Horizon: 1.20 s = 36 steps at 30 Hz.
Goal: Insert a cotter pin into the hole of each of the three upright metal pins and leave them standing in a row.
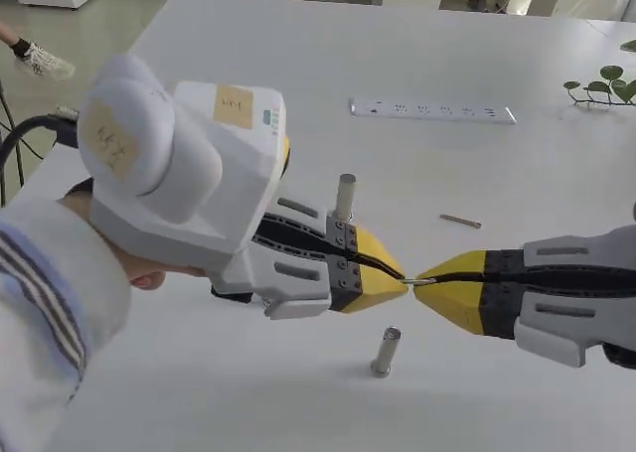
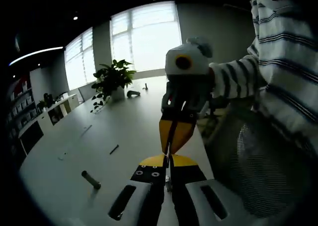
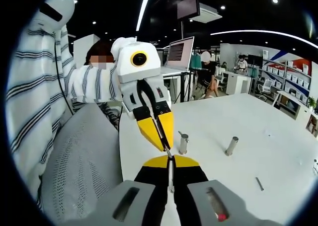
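L gripper (image 1: 397,279) & R gripper (image 1: 425,281) meet tip-to-tip at table centre, both jaw pairs pressed together. Cotter pin (image 1: 421,281) sits at the junction; can't tell which tip pinches it. Upright pin A (image 1: 345,196) at 11 o'clock of tips, upright pin B (image 1: 386,351) at 7 o'clock.

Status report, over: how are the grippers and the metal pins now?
Left gripper, right gripper shut, tip to tip on cotter pin. Far metal pin, near metal pin upright on table, untouched. Thin rod lies beyond, clear of grippers.
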Each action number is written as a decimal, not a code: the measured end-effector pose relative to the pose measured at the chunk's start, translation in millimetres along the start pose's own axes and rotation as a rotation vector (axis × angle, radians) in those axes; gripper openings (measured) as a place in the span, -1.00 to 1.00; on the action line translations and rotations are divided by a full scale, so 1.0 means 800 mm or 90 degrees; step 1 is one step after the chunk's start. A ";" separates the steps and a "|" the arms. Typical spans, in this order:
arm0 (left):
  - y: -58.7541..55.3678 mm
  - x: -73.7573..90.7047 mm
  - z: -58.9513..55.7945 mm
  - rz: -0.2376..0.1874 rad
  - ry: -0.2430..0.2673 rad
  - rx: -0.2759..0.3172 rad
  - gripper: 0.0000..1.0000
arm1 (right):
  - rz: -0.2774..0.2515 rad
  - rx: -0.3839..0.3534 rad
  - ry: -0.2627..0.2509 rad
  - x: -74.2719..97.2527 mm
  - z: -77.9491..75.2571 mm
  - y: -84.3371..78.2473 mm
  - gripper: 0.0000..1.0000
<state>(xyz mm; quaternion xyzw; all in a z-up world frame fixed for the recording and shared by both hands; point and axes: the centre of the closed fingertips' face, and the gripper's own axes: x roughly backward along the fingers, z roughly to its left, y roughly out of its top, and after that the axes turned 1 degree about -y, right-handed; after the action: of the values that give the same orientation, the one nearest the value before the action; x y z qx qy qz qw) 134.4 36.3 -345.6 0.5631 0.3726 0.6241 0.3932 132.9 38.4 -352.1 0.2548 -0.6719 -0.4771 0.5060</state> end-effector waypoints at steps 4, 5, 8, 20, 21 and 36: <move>-0.002 0.000 0.002 0.007 0.005 -0.012 -0.92 | 0.003 0.016 0.003 0.003 -0.001 -0.002 -1.00; -0.004 -0.001 0.002 0.012 0.005 -0.012 -0.83 | 0.004 0.017 0.001 0.003 -0.001 -0.003 -1.00; -0.013 -0.003 0.004 0.026 0.007 -0.011 -0.57 | 0.010 0.012 -0.005 0.006 -0.005 -0.008 -1.00; -0.041 -0.022 0.002 0.053 0.015 0.032 -0.54 | 0.062 -0.002 -0.033 0.014 -0.020 -0.061 -1.00; -0.045 -0.024 0.001 0.057 0.014 0.034 -0.54 | 0.067 -0.005 -0.034 0.014 -0.021 -0.065 -1.00; -0.082 -0.056 0.001 0.086 0.042 0.083 -0.53 | 0.139 0.005 -0.027 -0.004 -0.018 -0.115 -1.00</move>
<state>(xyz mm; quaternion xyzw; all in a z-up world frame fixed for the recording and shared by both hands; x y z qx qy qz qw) 142.0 23.0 -423.6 0.5904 0.3865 0.6420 0.2999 134.7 -2.6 -435.6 0.1723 -0.7082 -0.4217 0.5394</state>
